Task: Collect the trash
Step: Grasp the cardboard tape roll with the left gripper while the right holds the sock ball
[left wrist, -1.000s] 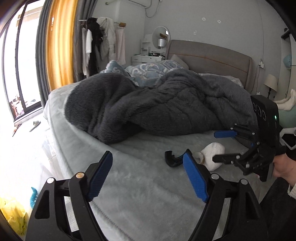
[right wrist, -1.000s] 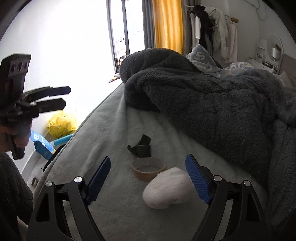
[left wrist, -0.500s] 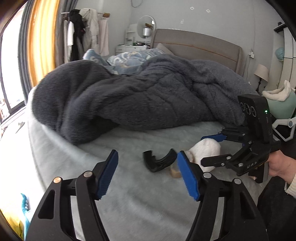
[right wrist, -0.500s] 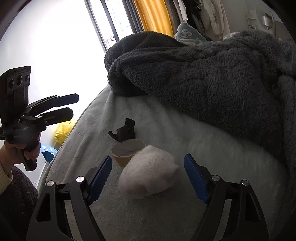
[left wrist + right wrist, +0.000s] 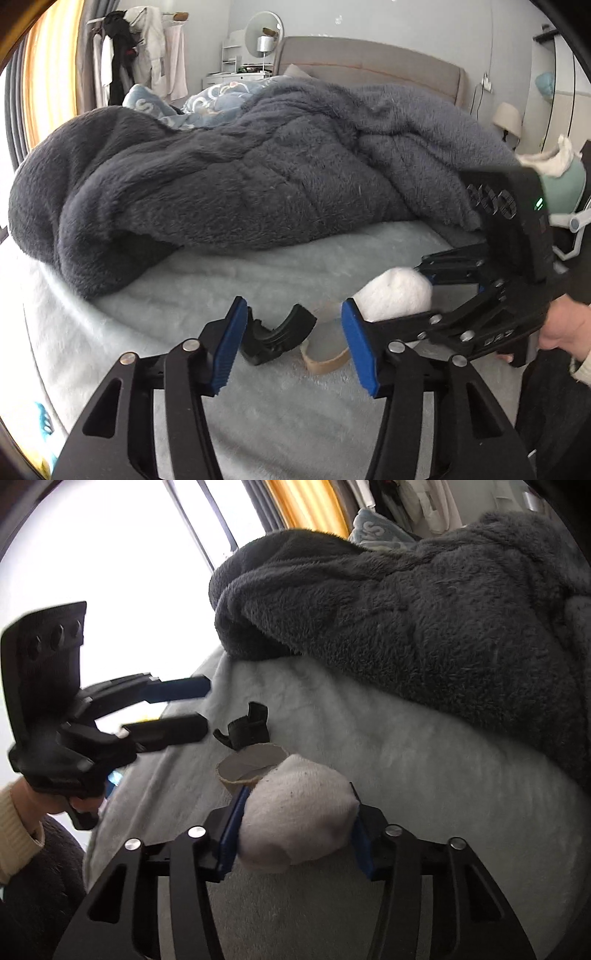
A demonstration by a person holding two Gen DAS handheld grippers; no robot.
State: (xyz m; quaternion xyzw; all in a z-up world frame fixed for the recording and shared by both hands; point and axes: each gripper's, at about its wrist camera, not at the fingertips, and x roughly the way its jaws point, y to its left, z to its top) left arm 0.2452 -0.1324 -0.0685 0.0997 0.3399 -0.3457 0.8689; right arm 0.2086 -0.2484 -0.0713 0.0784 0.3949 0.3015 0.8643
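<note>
Three bits of trash lie on the pale bed cover (image 5: pixel 258 424): a black curved plastic piece (image 5: pixel 277 336), a cardboard ring (image 5: pixel 325 356) and a white wad (image 5: pixel 395 295). My left gripper (image 5: pixel 293 347) has its jaws closing around the black piece and the ring. The piece sits by the left pad, and the right pad stands apart from it. In the right wrist view my right gripper (image 5: pixel 295 834) is closing, and both blue pads press the sides of the white wad (image 5: pixel 295 819). Just beyond it lie the ring (image 5: pixel 251 764) and the black piece (image 5: pixel 247 731), with the left gripper (image 5: pixel 205 708) beside them.
A thick dark grey blanket (image 5: pixel 258 184) is heaped across the bed behind the trash. A grey headboard (image 5: pixel 369 55), a lamp (image 5: pixel 508 118) and a clothes rack (image 5: pixel 140 62) stand further back. A bright window (image 5: pixel 110 572) is left of the bed. A hand (image 5: pixel 565 325) holds the right gripper.
The left gripper has come down and forward to the black piece and narrowed. The right gripper has closed from wide open onto the white wad.
</note>
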